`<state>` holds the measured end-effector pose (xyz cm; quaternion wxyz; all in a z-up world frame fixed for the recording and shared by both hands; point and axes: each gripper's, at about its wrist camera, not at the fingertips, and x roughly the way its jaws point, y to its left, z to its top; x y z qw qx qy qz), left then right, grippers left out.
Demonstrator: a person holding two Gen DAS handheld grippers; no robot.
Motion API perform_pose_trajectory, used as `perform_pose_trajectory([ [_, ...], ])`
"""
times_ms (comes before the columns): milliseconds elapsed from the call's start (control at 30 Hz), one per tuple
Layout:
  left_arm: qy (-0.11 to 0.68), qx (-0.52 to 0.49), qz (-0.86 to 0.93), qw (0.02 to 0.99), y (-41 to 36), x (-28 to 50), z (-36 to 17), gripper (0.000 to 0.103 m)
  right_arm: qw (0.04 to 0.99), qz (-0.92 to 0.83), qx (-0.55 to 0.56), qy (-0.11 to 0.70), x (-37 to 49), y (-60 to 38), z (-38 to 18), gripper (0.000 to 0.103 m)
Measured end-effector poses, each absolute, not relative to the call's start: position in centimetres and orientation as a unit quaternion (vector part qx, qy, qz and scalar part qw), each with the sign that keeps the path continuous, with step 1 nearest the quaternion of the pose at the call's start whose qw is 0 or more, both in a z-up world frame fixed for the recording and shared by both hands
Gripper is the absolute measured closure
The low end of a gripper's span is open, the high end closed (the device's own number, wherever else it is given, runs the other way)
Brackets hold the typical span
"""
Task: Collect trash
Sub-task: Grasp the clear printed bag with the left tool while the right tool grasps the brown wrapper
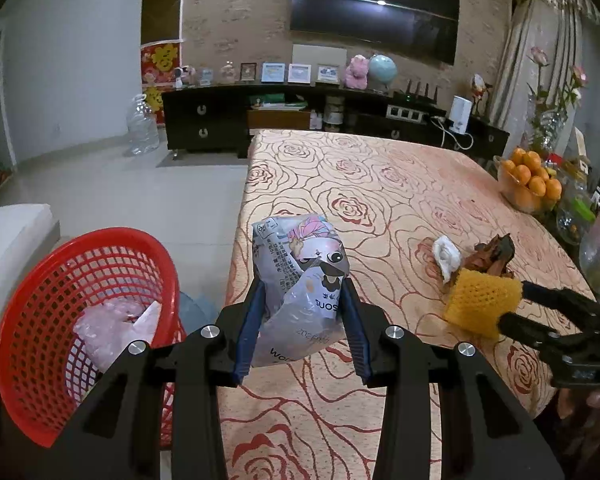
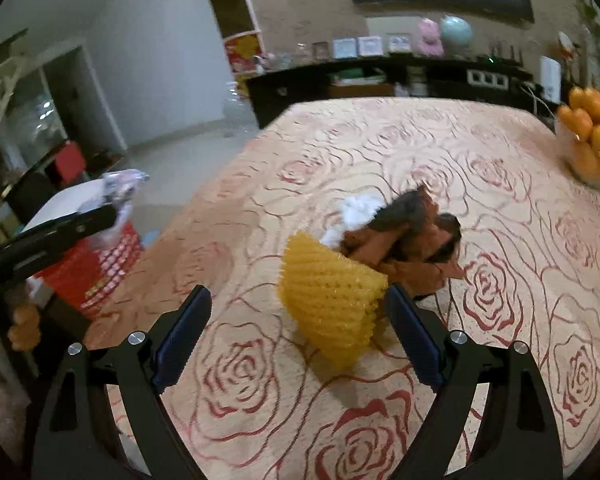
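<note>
Crinkled grey wrapper (image 1: 300, 292) sits clamped between the left gripper's (image 1: 302, 280) blue pads, above the table's (image 1: 380, 184) left edge. At nine o'clock the red basket (image 1: 40, 320) stands on the floor. At three o'clock, yellow foam netting (image 2: 332, 300) lies between the right gripper's (image 2: 296, 296) wide jaws, unpinched, brown scraps (image 2: 412, 240) and white tissue (image 2: 360, 206) just beyond.

Red basket (image 1: 88, 280), yellow foam net (image 2: 332, 300), perhaps brown peels (image 2: 416, 244).

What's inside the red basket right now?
The red basket holds crumpled pale pink plastic and a white scrap against its far side. The left tool, which grips a printed wrapper, hides the basket's near right corner.
</note>
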<state>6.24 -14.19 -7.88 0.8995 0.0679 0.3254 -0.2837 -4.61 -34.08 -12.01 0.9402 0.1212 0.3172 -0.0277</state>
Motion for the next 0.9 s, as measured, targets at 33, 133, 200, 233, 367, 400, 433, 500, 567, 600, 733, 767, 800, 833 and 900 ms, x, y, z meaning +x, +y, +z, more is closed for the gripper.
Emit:
perform_pose_trajectory([
  [33,0.326,0.064,-0.282,0.9,-14.0,6.3,-7.8,0.066,0.943,-0.032,0.117,0.31,-4.9,-34.1,-11.5,0.018],
  [133,0.325,0.056,-0.28,0.902,-13.5,6.4,-7.6,0.066,0.949,-0.08,0.093,0.29,-5.4,-34.6,-10.4,0.018],
  [200,0.323,0.052,-0.278,0.903,-13.5,6.5,-7.5,0.066,0.948,-0.119,0.081,0.286,-5.2,-35.5,-10.0,0.018],
  [233,0.323,0.051,-0.277,0.904,-13.4,6.5,-7.5,0.066,0.944,-0.141,0.08,0.286,-4.9,-36.2,-9.9,0.018],
  [367,0.321,0.049,-0.275,0.905,-13.4,6.6,-7.4,0.066,0.934,-0.171,0.102,0.295,-3.1,-38.8,-9.9,0.017],
  [400,0.32,0.05,-0.274,0.905,-13.4,6.6,-7.4,0.066,0.933,-0.172,0.103,0.299,-2.6,-39.1,-10.1,0.018],
  [433,0.32,0.051,-0.274,0.905,-13.4,6.5,-7.4,0.066,0.931,-0.17,0.099,0.306,-1.8,-39.3,-10.4,0.018],
  [500,0.32,0.055,-0.274,0.905,-13.7,6.6,-7.4,0.066,0.929,-0.162,0.096,0.318,-0.6,-39.4,-11.0,0.018],
  [567,0.321,0.058,-0.273,0.905,-13.9,6.6,-7.5,0.066,0.925,-0.153,0.102,0.334,0.6,-39.7,-11.8,0.018],
  [600,0.321,0.059,-0.272,0.905,-13.9,6.7,-7.5,0.066,0.923,-0.152,0.104,0.338,0.9,-39.7,-12.2,0.019],
  [733,0.321,0.06,-0.271,0.906,-13.9,6.7,-7.6,0.066,0.918,-0.136,0.101,0.358,1.9,-39.0,-13.3,0.032],
  [767,0.321,0.06,-0.271,0.905,-13.9,6.8,-7.6,0.066,0.917,-0.133,0.095,0.364,2.2,-38.7,-13.5,0.038],
  [800,0.321,0.06,-0.272,0.905,-13.9,6.8,-7.6,0.066,0.916,-0.133,0.09,0.367,2.3,-38.5,-13.5,0.042],
  [833,0.321,0.061,-0.272,0.905,-13.9,6.8,-7.6,0.066,0.915,-0.135,0.084,0.371,2.5,-38.3,-13.7,0.043],
  [900,0.32,0.064,-0.272,0.905,-14.1,6.8,-7.7,0.066,0.914,-0.134,0.084,0.374,2.6,-38.1,-13.9,0.05],
])
